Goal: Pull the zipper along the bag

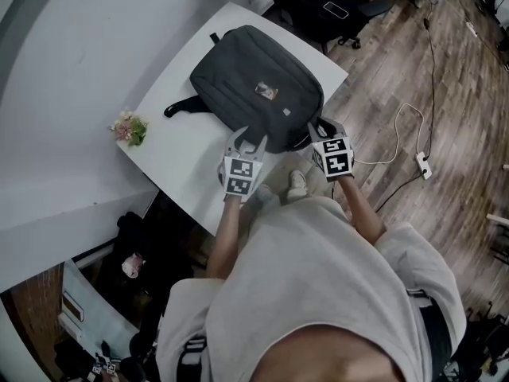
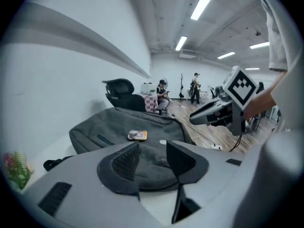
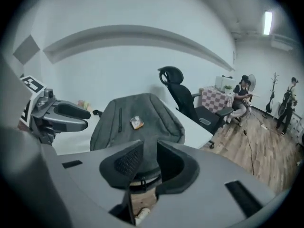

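Observation:
A dark grey bag (image 1: 258, 86) with a small orange label (image 1: 266, 91) lies flat on the white table (image 1: 171, 161). My left gripper (image 1: 248, 143) hovers at the bag's near edge, on the left. In the left gripper view the left gripper (image 2: 152, 148) is open, and the bag (image 2: 128, 125) shows through the empty gap. My right gripper (image 1: 322, 130) is at the bag's near right corner. The right gripper (image 3: 149, 148) is open too, with nothing between its pads. A small zipper pull (image 3: 142, 183) hangs at the bag's edge just below its jaws.
A small flower bunch (image 1: 130, 128) sits at the table's left edge against the white wall. A black office chair (image 1: 330, 6) stands beyond the table. A power strip (image 1: 421, 164) and its cable lie on the wooden floor to the right. People (image 2: 161, 91) are far back.

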`<state>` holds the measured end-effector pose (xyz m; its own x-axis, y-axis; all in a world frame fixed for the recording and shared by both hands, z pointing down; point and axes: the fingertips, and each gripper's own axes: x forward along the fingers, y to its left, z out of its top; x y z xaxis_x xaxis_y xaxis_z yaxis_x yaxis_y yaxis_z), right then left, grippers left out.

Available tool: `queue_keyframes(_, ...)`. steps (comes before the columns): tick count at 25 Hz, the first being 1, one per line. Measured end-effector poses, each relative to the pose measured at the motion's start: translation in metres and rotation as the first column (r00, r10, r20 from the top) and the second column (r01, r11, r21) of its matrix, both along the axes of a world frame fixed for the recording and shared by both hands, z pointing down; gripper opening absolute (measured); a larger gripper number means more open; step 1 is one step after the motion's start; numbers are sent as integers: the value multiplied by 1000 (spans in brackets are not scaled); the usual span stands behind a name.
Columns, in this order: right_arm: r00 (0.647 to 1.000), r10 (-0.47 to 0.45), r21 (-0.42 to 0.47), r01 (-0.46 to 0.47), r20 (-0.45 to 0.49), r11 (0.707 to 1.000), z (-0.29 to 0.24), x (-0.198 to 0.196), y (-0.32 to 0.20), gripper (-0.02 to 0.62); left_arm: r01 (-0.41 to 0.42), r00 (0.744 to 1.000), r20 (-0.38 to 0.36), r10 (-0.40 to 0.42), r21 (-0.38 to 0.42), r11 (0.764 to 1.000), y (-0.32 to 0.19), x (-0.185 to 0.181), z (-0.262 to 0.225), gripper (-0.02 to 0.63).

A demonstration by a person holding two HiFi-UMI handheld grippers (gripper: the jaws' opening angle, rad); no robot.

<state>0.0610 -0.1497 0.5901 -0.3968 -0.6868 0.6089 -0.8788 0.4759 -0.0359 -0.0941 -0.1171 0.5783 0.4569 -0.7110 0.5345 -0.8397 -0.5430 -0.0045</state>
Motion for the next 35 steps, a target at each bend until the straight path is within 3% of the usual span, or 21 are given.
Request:
queue_keyframes(6, 997, -3, 190, -12, 77, 982, -77, -14, -33, 64, 168, 981, -123, -148, 179, 969, -36, -50, -81, 118)
queue_keyframes(11, 994, -26, 333, -12, 107, 943, -138, -25, -43, 30, 239, 965, -179, -191, 306, 921, -47, -69, -140, 61)
queue_keyframes(15, 993, -38, 413, -12, 110, 910, -169, -32, -50, 14, 266, 958, -200, -204, 365, 892, -51, -77, -166, 37)
queue_keyframes(26, 993, -35, 440, -17, 110, 898, -172, -38, -53, 12, 293, 952, -197, -233, 377, 879, -48, -87, -163, 26)
queue_keyframes(35, 994, -36, 432, -13, 106, 902, -171, -41, -55, 14, 291, 953, -191, -235, 364, 885, -48, -87, -156, 26)
